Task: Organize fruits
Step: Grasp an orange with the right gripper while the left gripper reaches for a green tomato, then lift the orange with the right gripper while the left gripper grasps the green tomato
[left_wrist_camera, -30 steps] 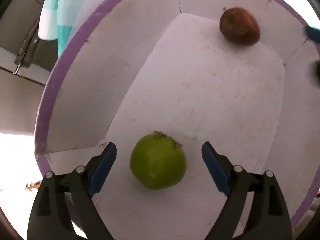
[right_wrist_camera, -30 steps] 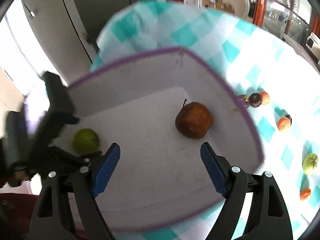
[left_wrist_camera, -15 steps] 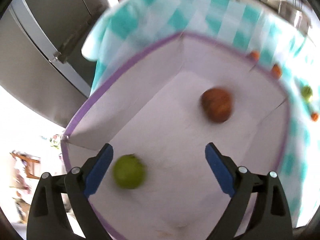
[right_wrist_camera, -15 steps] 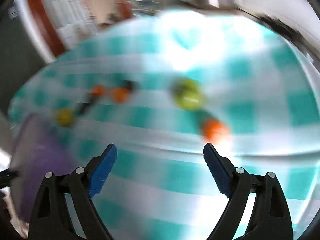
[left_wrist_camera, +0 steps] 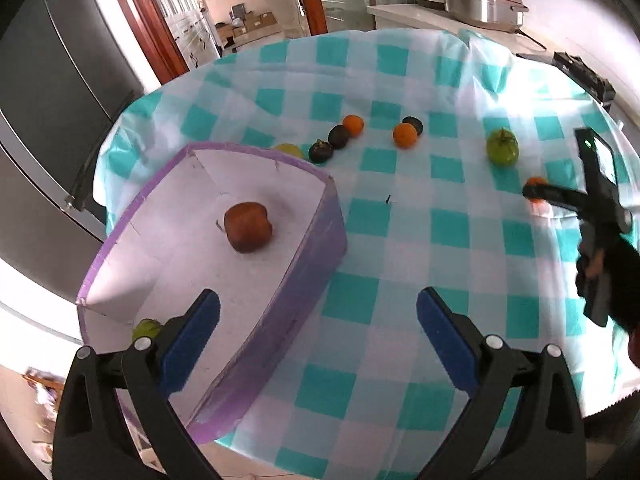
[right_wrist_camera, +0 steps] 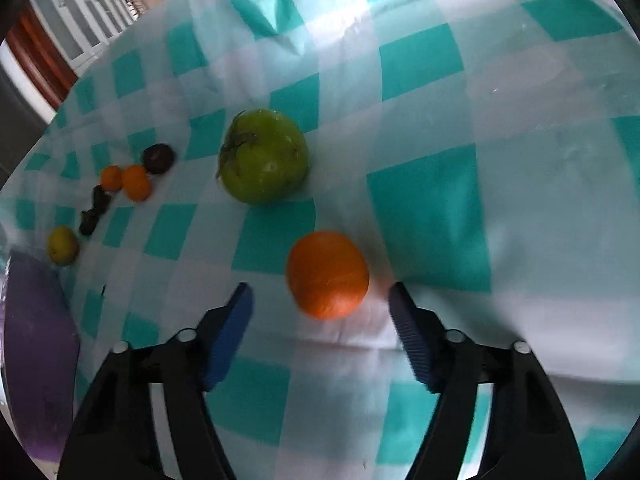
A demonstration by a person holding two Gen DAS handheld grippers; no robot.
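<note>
The checkered tablecloth point(right_wrist_camera: 432, 208) is looking glossy and plasticky; the purple-edged box point(left_wrist_camera: 192, 248) is showing matt white card inside.

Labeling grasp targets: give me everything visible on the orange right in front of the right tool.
The orange is small, roundish and bright, with a faintly streaked matte peel; no stem shows. It lies on the teal-and-white checked tablecloth, just ahead of the right tool, centred between its open blue pads, which do not touch it. A larger green fruit sits beyond it, apart. In the left wrist view it is partly hidden behind the right tool.
</note>
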